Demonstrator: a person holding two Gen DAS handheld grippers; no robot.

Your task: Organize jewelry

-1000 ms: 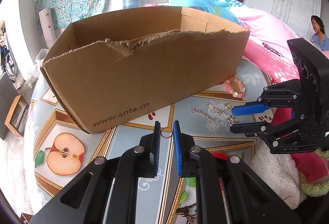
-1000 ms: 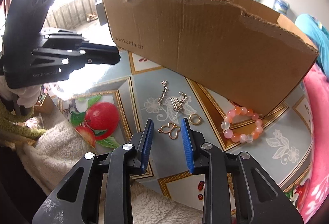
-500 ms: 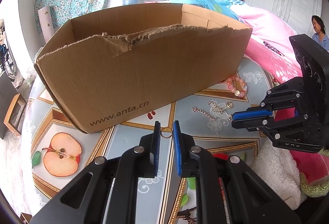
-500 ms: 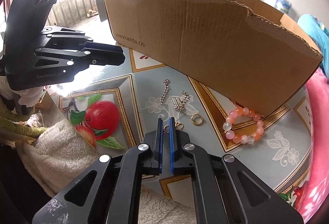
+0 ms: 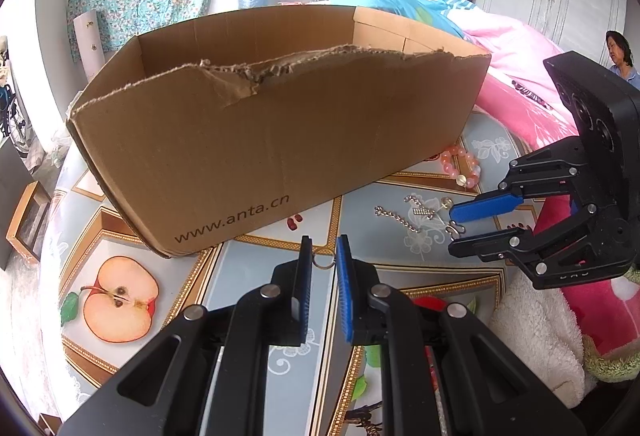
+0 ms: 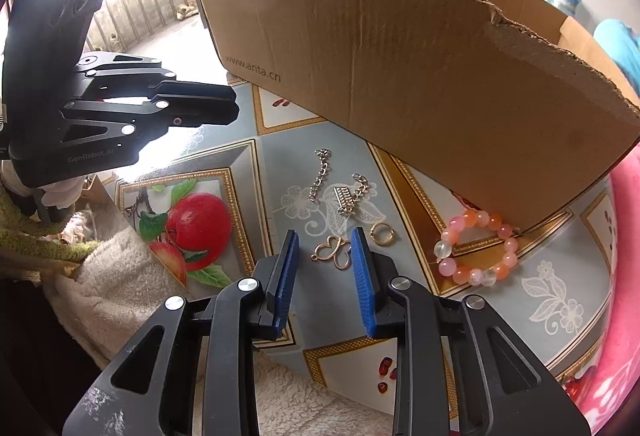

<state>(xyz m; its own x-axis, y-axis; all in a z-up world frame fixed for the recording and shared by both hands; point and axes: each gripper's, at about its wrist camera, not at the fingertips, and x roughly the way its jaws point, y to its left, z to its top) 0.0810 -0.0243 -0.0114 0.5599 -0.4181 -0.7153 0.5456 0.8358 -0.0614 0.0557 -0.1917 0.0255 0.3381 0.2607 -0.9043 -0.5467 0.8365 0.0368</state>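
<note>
A brown cardboard box point(image 5: 280, 140) point(image 6: 400, 76) stands on the fruit-patterned table point(image 6: 560, 276). In front of it lie a gold butterfly pendant point(image 6: 334, 252), a silver chain bracelet point(image 6: 340, 192), a gold ring point(image 6: 382, 233) and a pink bead bracelet point(image 6: 476, 248). My right gripper point(image 6: 326, 236) points down at the pendant. Its jaws are opening, with the pendant on the table between them, untouched. From the left wrist view, the right gripper point(image 5: 454, 230) hovers over that pendant point(image 5: 456, 228). My left gripper point(image 5: 324, 248) is shut on a small thin gold ring point(image 5: 323, 262), held above the table.
A white fleece towel point(image 6: 112, 276) hangs over the table's near edge. Small red beads point(image 6: 386, 372) lie near that edge. Pink bedding point(image 5: 520, 76) lies behind the box on the right, and a person point(image 5: 618, 48) sits beyond it.
My right gripper's jaws closed over the butterfly pendant half a second ago and have spread again; the pendant still lies on the table. The left gripper has kept still with its ring.
</note>
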